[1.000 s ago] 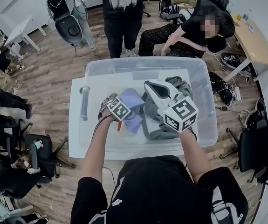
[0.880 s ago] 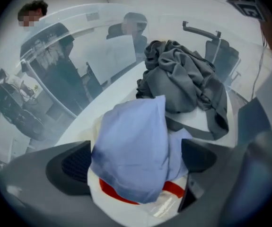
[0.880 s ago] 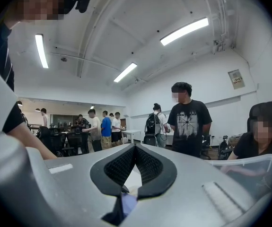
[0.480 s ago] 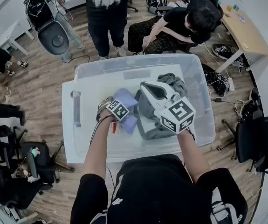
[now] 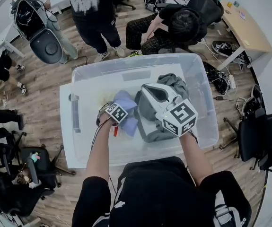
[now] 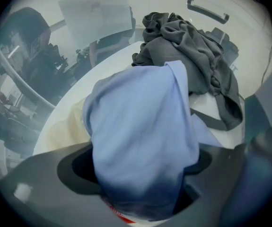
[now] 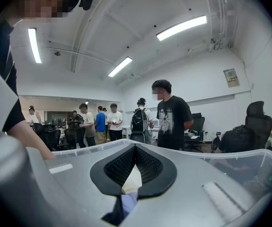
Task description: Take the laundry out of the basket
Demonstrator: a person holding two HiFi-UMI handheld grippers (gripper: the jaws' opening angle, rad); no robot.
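The left gripper (image 6: pixel 138 167) is pointed steeply down into the clear plastic basket (image 5: pixel 206 93). Its jaws are held wide apart and have just been closing a little. A light blue cloth (image 6: pixel 140 126) bulges up between them and fills the gap, but it is not yet clamped. Compared with a second ago, this gripper is seen lower in the basket, and its marker cube looks smaller in the head view. The blue cloth is now right under the cube rather than beside it.

The right gripper (image 7: pixel 135 164) is held nearly level over the near right part of the basket, in much the same spot as before. Its jaws are closed together. A thin pale and bluish sliver is seen in the seam between them, and what it is cannot be told.

The laundry is all inside the basket. The blue cloth lies left of centre, and a crumpled grey garment (image 6: pixel 192 51) lies just beyond and to the right of it, touching it. In the head view the grey garment is spread around and under the right gripper.

The basket is set on a white table (image 5: pixel 65 126) on a wooden floor (image 5: pixel 55 74). Beyond it, a standing person in a black T-shirt (image 7: pixel 172 117) and a seated person (image 5: pixel 183 27) are seen. Both are placed further left in the head view than a second ago.
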